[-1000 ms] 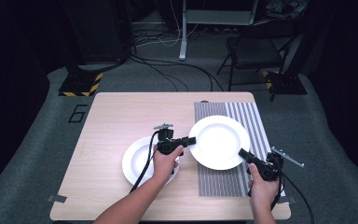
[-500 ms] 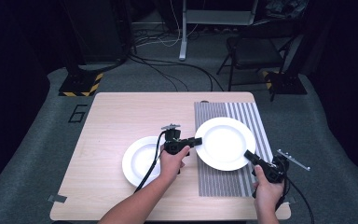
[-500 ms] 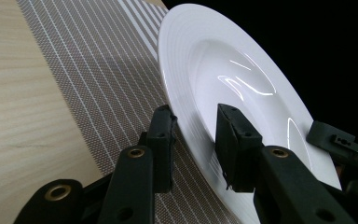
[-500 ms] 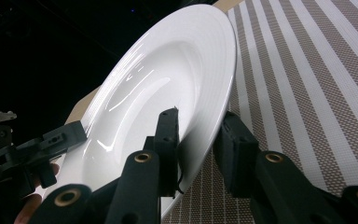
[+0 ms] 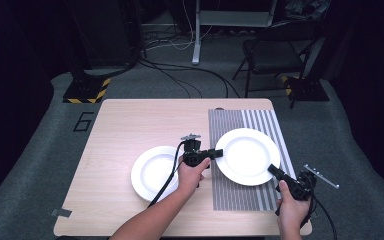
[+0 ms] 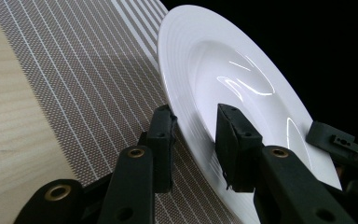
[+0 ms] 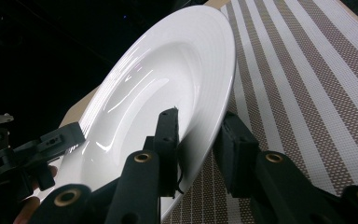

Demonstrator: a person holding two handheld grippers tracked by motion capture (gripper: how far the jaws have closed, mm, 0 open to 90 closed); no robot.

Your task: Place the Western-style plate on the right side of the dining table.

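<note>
**Both claws on the plate's rim**

From the high view, my left claw (image 5: 216, 153) grips the near-left rim of the white plate (image 5: 248, 155) over the striped mat (image 5: 240, 192), and my right claw (image 5: 273, 170) grips its near-right rim. A second plate (image 5: 152, 173) lies on the table (image 5: 115, 130) beside my left hand.

In the left gripper view, my jaws clamp the plate's (image 6: 223, 79) tilted rim above the mat (image 6: 88, 79).

In the right gripper view, my jaws pinch the opposite rim (image 7: 214, 84).

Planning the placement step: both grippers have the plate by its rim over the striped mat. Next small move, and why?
Probably lower it level onto the striped mat. The left gripper and right gripper clamp opposite rims of the plate, which casts a shadow on the mat, so it looks raised.
</note>
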